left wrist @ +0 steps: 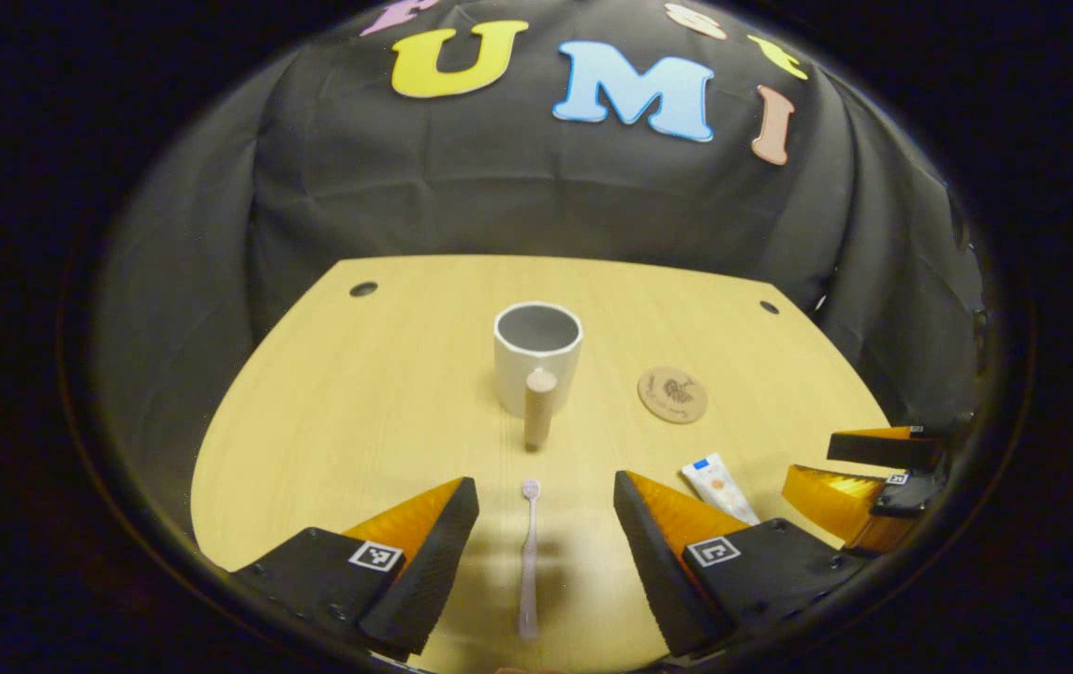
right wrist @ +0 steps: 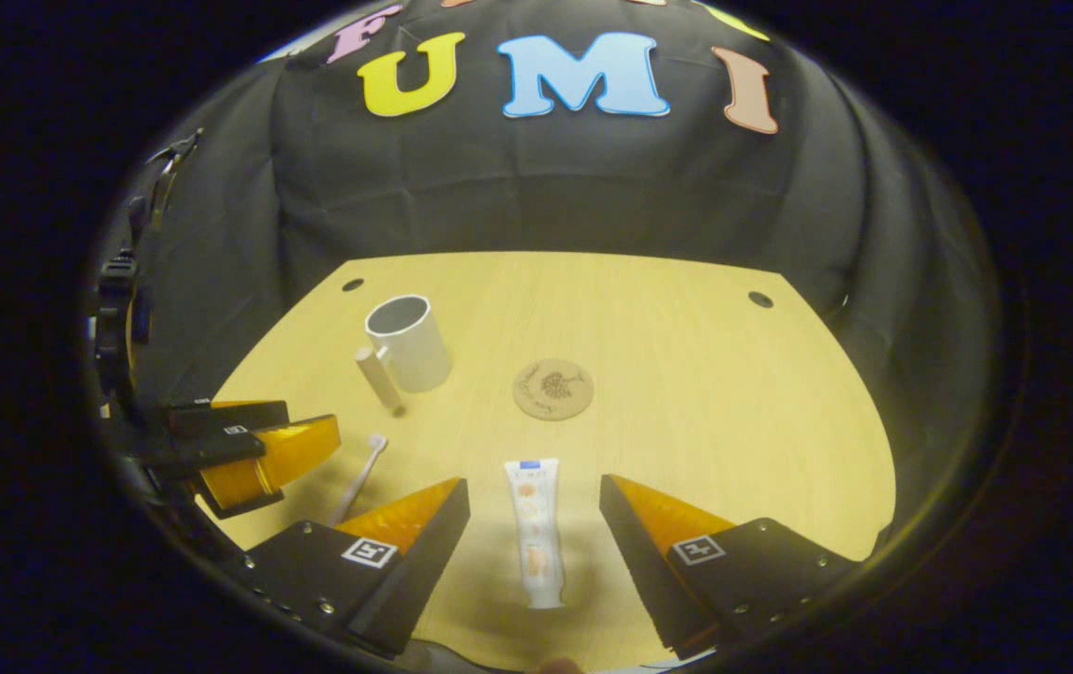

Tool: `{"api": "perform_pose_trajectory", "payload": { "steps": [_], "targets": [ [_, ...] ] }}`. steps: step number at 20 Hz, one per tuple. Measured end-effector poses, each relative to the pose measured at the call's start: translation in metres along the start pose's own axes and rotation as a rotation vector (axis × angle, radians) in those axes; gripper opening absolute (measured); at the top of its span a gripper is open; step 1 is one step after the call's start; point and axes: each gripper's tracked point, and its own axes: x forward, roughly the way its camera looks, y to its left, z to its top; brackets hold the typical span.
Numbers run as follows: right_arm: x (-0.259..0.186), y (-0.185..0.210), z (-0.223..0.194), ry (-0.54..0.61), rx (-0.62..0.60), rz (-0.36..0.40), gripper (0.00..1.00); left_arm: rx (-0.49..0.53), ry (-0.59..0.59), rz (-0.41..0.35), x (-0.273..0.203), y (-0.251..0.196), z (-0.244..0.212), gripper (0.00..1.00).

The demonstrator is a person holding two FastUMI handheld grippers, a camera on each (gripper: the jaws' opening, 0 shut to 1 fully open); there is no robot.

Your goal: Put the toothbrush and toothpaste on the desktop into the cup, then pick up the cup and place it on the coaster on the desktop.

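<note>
White cup (left wrist: 537, 360), pink toothbrush (left wrist: 529, 562), white toothpaste (right wrist: 536, 529), tan coaster (right wrist: 552, 389).

Four things spread on a table (left wrist: 330, 412), tongs hovering at its near edge.
The cup (left wrist: 537, 356) stands toward the back, handle facing forward. The coaster (left wrist: 673, 394) lies to its right, apart. The toothbrush (left wrist: 529, 552) lies between the left tongs' (left wrist: 546, 552) fingers; the toothpaste (right wrist: 535, 529) lies between the right tongs' (right wrist: 535, 552) fingers.

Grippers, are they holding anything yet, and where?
Nothing is held. The left gripper is open around the toothbrush, and the right gripper is open around the toothpaste.
</note>
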Motion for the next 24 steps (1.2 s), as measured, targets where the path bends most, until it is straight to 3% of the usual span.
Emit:
{"api": "perform_pose_trajectory", "payload": {
  "steps": [6,13,14,15,16,20,21,23,24],
  "targets": [
    [0.022,0.010,-0.030,0.136,-0.006,0.024,0.91,-0.034,0.234,0.022,-0.018,0.003,-0.039,0.95],
    [0.047,0.005,-0.060,0.298,0.018,0.016,0.93,-0.046,0.472,0.042,-0.004,0.008,-0.082,0.94],
    [0.050,0.005,-0.061,0.317,0.024,0.018,0.93,-0.058,0.491,0.038,-0.003,0.007,-0.087,1.00],
    [0.053,0.005,-0.066,0.337,0.029,0.021,0.93,-0.070,0.504,0.038,-0.001,0.007,-0.089,0.94],
    [0.057,0.005,-0.070,0.358,0.031,0.020,0.92,-0.074,0.516,0.036,-0.001,0.006,-0.091,1.00],
    [0.065,0.004,-0.083,0.432,0.023,0.011,0.93,-0.030,0.547,0.048,0.000,0.008,-0.096,0.92],
    [0.066,0.005,-0.087,0.447,0.025,0.012,0.93,-0.006,0.553,0.058,0.000,0.010,-0.097,0.86],
    [0.067,0.000,-0.088,0.454,0.014,-0.009,0.93,0.056,0.568,0.073,-0.002,0.014,-0.100,0.87],
    [0.069,-0.001,-0.088,0.453,0.017,-0.012,0.91,0.066,0.559,0.070,-0.001,0.012,-0.099,0.97]
  ]
}}
